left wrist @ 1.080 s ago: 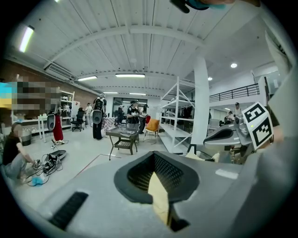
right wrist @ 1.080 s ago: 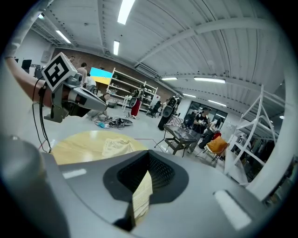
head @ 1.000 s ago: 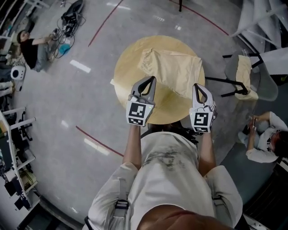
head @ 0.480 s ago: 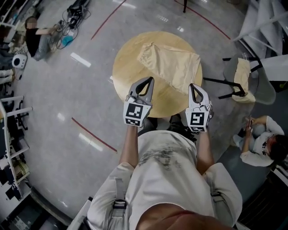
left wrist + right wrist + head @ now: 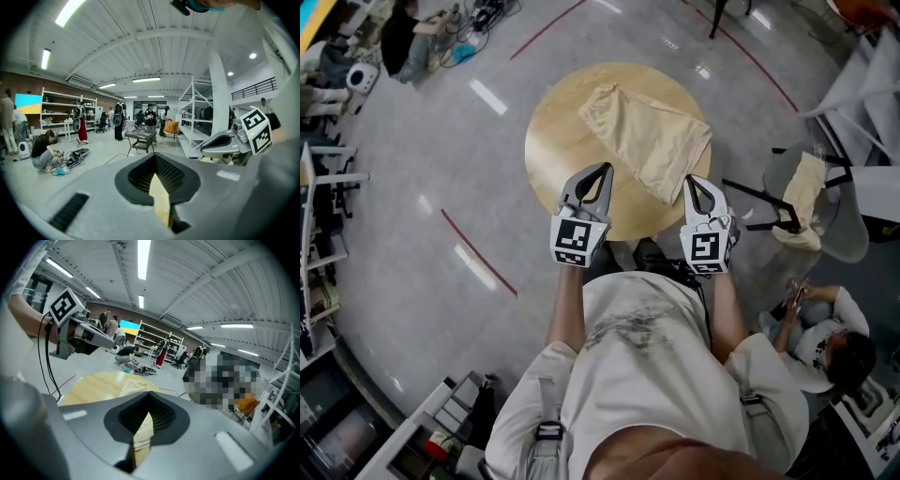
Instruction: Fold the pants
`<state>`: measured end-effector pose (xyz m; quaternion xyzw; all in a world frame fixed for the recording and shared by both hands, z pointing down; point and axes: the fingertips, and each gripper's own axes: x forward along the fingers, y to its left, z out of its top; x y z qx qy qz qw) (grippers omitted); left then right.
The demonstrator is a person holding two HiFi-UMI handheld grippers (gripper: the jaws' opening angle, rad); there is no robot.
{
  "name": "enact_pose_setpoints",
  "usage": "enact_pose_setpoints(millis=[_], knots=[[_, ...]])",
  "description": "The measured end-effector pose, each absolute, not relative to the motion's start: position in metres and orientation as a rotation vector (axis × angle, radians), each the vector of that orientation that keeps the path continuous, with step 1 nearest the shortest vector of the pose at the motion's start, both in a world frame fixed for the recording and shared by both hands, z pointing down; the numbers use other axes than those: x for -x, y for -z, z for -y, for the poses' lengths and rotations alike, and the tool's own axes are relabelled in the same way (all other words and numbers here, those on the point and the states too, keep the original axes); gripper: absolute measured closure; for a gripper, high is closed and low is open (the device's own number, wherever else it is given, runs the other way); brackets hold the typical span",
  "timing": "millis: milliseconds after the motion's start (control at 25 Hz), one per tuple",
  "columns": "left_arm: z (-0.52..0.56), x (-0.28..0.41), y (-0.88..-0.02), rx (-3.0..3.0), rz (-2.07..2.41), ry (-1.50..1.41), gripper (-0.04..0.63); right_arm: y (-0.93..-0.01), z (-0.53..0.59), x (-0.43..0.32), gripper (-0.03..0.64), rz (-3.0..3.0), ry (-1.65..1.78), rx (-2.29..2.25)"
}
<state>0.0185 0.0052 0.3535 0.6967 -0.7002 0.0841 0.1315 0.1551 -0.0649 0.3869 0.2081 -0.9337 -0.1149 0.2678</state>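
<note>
Two hand-held grippers hang side by side in front of the person, over the near edge of the round wooden tabletop (image 5: pixel 555 141). The left hand-held gripper (image 5: pixel 602 172) has its jaws clenched together with nothing caught between them. The right hand-held gripper (image 5: pixel 693 181) is the same, pressed tight and empty. The pants (image 5: pixel 647 136), pale beige, lie flat on the tabletop in a long slanted shape, running from the far side towards the near right edge. Neither gripper touches the cloth, though the right one's tip sits close to the near end of it. Off to the right stands a chair (image 5: pixel 787 192) with another beige cloth (image 5: pixel 806 187) draped on it, and beyond that a seated person (image 5: pixel 825 342).
</note>
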Motion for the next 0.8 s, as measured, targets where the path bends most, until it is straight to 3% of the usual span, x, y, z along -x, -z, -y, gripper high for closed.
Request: enact_pose_setpoints(millis=[800], knots=[[-0.069, -0.072, -0.351, -1.98, 2.075, -0.131, 0.588, -0.371, 0.014, -0.175, 0.609, 2.516, 0.438, -0.453]])
